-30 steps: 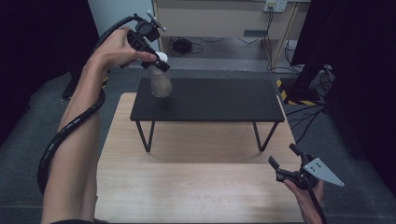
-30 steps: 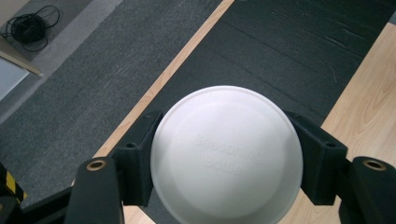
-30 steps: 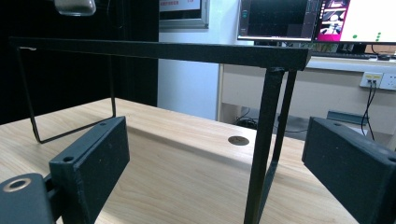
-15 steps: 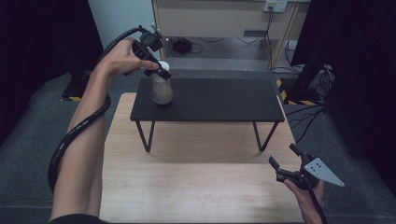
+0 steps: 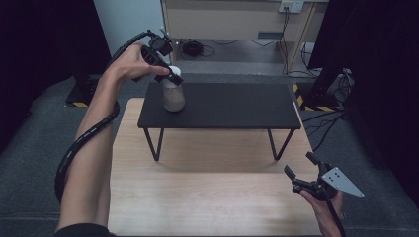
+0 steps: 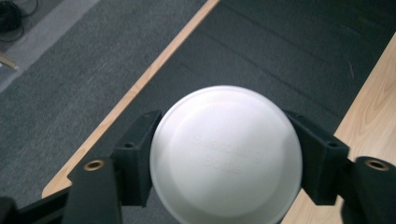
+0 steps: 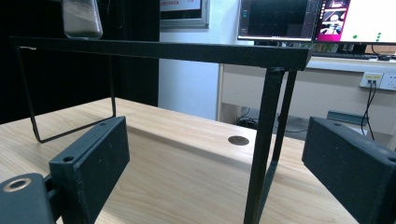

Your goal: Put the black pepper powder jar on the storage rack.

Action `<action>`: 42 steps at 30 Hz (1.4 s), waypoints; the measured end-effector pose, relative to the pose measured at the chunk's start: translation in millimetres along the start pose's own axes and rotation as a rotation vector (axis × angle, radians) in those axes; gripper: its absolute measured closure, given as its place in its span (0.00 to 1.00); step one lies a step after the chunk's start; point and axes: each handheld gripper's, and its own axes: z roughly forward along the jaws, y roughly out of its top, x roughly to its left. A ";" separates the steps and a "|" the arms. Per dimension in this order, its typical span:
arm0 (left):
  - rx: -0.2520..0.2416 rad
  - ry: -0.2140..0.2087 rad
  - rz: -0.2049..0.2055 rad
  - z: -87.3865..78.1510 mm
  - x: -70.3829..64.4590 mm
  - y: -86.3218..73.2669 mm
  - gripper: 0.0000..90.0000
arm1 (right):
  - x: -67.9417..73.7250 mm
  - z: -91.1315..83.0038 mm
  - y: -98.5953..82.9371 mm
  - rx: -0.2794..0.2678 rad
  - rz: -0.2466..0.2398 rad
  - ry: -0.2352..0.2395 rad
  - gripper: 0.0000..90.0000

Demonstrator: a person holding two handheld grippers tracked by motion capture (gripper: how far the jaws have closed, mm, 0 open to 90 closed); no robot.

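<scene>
My wooden table [image 5: 207,197] carries a low black stand [image 5: 232,106] along its far half. On the stand's far left corner sits a clear jar [image 5: 173,96] of sandy powder, upright, with a round white lid [image 6: 226,156]. My left tongs [image 5: 165,66] are clenched on that lid from above, jaws touching both its sides. My right tongs [image 5: 302,173] hang released at the near right, nothing between them.

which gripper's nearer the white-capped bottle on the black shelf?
Left. The left gripper has its jaws around the bottle at its white cap, at the shelf's left end. The right gripper is open, low over the wooden table's near right corner.
</scene>
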 end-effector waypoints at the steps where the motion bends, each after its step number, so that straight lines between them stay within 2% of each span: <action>1: -0.001 0.000 0.001 -0.7 0.0 -0.5 0.24 | 0.1 0.0 0.1 0.001 0.000 0.001 0.08; 3: 0.003 -0.014 0.007 -2.2 1.3 -1.0 0.20 | 0.3 -0.1 0.2 0.001 -0.001 0.002 0.08; 6: -0.035 -0.026 0.001 -7.6 1.7 -5.9 0.15 | 0.4 0.0 0.2 0.000 -0.001 0.001 0.08; 10: -0.063 0.002 0.000 -18.5 -3.7 -8.9 0.11 | 0.9 0.3 0.5 0.003 -0.003 0.003 0.08; 14: -0.075 0.018 0.028 -31.7 -11.2 -12.7 0.11 | 1.2 0.6 0.7 0.002 -0.004 0.005 0.08; 18: -0.125 0.021 0.045 -48.4 -18.4 -24.6 0.10 | 1.4 0.7 0.9 0.000 -0.007 0.007 0.08; 20: -0.153 -0.001 0.045 -54.7 -17.9 -31.8 0.10 | 1.8 0.8 1.1 0.001 -0.007 0.008 0.08; 21: -0.154 0.003 0.051 -57.0 -19.4 -33.2 0.10 | 1.9 1.1 1.2 0.002 -0.009 0.010 0.08; 22: -0.155 0.007 0.066 -61.4 -22.3 -35.7 0.09 | 2.1 1.3 1.3 0.003 -0.010 0.010 0.08; 25: -0.173 0.004 0.078 -68.7 -25.0 -41.5 0.09 | 2.8 1.6 1.6 0.004 -0.011 0.011 0.08; 31: -0.185 -0.009 0.144 -83.5 -39.9 -50.9 0.09 | 3.4 2.2 1.5 0.009 -0.012 0.009 0.08; 33: -0.194 -0.018 0.156 -86.0 -43.7 -54.3 0.09 | 3.8 2.4 1.9 0.010 -0.013 0.011 0.08; 42: -0.194 -0.063 0.260 -87.5 -68.5 -62.2 0.09 | 5.5 3.5 2.5 0.014 -0.019 0.016 0.08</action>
